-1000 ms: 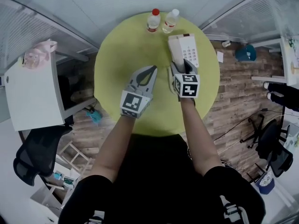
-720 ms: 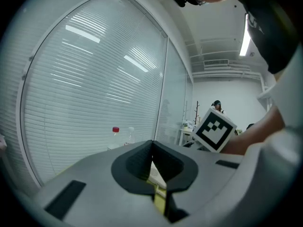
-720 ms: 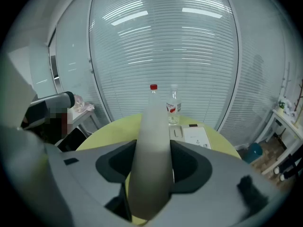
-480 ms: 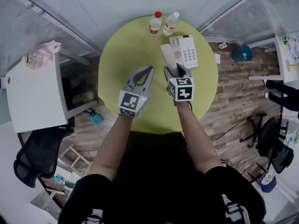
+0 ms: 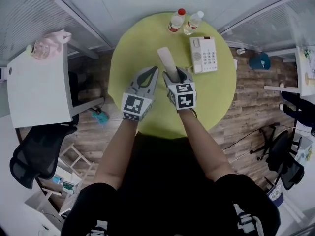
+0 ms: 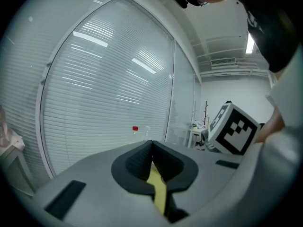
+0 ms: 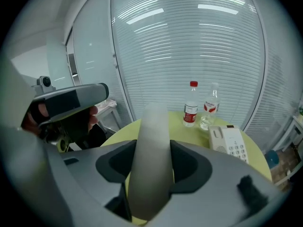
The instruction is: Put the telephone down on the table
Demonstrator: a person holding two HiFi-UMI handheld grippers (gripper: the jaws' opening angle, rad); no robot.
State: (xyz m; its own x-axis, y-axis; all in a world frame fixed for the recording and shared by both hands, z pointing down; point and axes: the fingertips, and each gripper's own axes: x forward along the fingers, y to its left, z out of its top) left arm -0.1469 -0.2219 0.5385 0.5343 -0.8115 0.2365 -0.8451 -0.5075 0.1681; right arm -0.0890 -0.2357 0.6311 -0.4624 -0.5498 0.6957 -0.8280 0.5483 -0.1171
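Handset [image 5: 166, 60] clamped in right gripper [image 7: 152, 162], left gripper [image 6: 151, 157] closed and empty in its own view.

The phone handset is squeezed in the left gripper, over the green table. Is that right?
Not quite. The handset is squeezed in the right gripper, not the left, over the green table. The right gripper view shows it between those jaws. The left gripper is shut with nothing in it.
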